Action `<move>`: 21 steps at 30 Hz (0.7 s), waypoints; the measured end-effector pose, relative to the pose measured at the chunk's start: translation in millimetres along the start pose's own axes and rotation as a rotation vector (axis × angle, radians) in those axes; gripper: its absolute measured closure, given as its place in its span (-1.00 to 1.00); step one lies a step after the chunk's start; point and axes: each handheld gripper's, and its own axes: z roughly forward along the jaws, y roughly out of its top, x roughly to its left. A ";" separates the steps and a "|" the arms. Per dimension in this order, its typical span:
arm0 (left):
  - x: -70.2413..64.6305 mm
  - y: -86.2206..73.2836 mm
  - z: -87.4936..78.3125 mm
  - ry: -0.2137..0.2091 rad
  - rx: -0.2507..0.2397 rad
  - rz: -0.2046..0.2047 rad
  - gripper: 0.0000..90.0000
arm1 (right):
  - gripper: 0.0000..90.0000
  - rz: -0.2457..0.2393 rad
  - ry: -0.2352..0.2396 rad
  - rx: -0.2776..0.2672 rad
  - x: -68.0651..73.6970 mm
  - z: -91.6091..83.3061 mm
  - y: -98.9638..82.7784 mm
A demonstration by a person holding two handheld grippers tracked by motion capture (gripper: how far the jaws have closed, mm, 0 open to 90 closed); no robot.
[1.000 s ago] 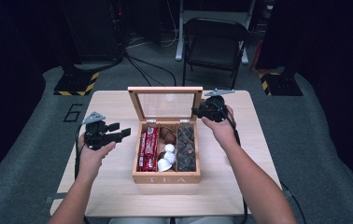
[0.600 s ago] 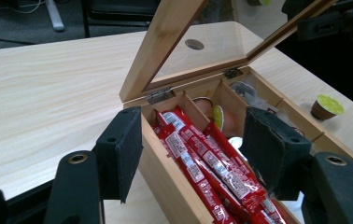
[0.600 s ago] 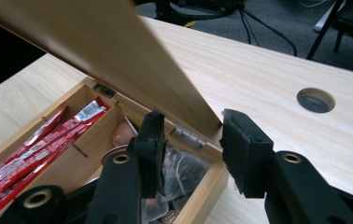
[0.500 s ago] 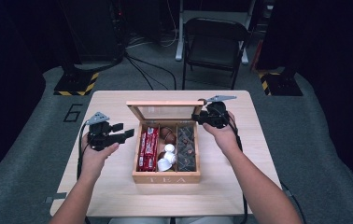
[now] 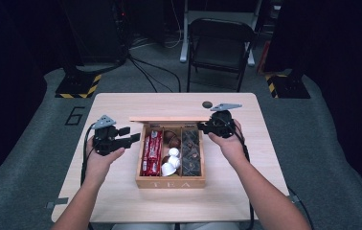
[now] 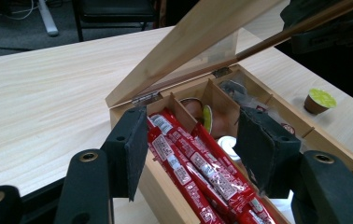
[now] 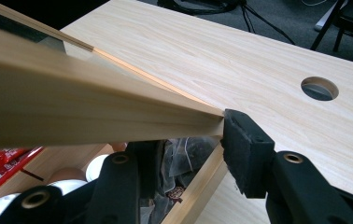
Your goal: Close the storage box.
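Jaws of the right gripper are clamped on the corner of the half-lowered lid of the tea box at centre frame. Left gripper jaws are held apart, having just been closing with nothing pinched, just left of the box on the counter. Red packets are seen inside.

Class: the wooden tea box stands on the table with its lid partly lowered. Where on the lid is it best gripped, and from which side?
Grip the lid at its free front edge, near the right corner, from the box's right side. The hinges fix the back edge, and that thin front rail fits between jaws, as the right gripper shows.
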 end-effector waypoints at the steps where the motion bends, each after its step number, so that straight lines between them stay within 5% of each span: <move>1: -1.1 0.6 -0.1 0.000 -0.002 0.000 -0.04 | 0.31 -0.003 0.001 -0.005 0.0 0.0 -1.0; 21: -9.1 3.8 3.3 0.000 -0.011 0.035 0.00 | 0.30 -0.005 0.001 -0.019 6.2 -2.6 -18.3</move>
